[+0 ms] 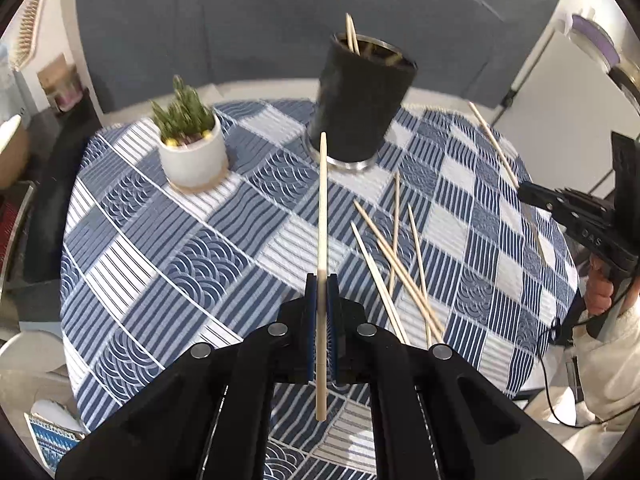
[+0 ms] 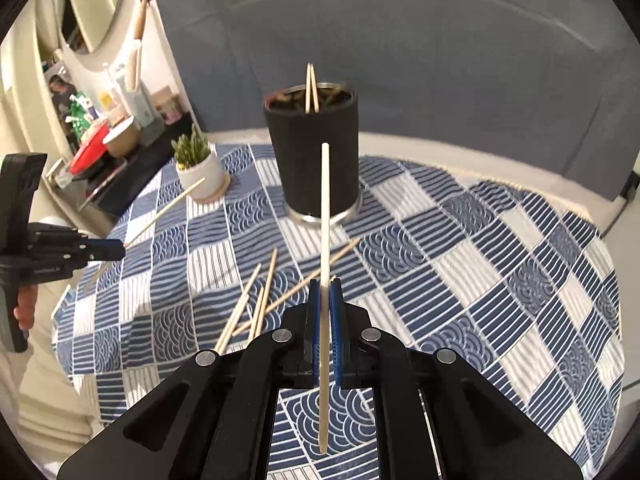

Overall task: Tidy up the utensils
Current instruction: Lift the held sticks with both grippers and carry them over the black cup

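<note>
Chopsticks were what you were sorting: each of your tongs was clamped shut on one, carried in the air above the bench [image 1: 168, 240]. In the left wrist view, the left tongs [image 1: 322, 296] pinched a pale chopstick [image 1: 322, 208] partway along, its tip pointing to twelve o'clock at the black holder [image 1: 360, 100]. In the right wrist view, the right tongs [image 2: 325, 300] gripped a second chopstick [image 2: 325, 216] the same way, also aimed at twelve o'clock.

Two chopsticks [image 2: 311, 88] stood in the holder. Loose chopsticks [image 1: 396, 264] lay crossed on the checked cloth, at about three o'clock from the left tongs. A potted plant [image 1: 188, 140] sat at about nine o'clock from the holder.

You seemed to be mid-carry. The next move likely called for bringing each tip over the holder's rim, one at a time, then letting go.

Both of your hands angled downward and forward.
</note>
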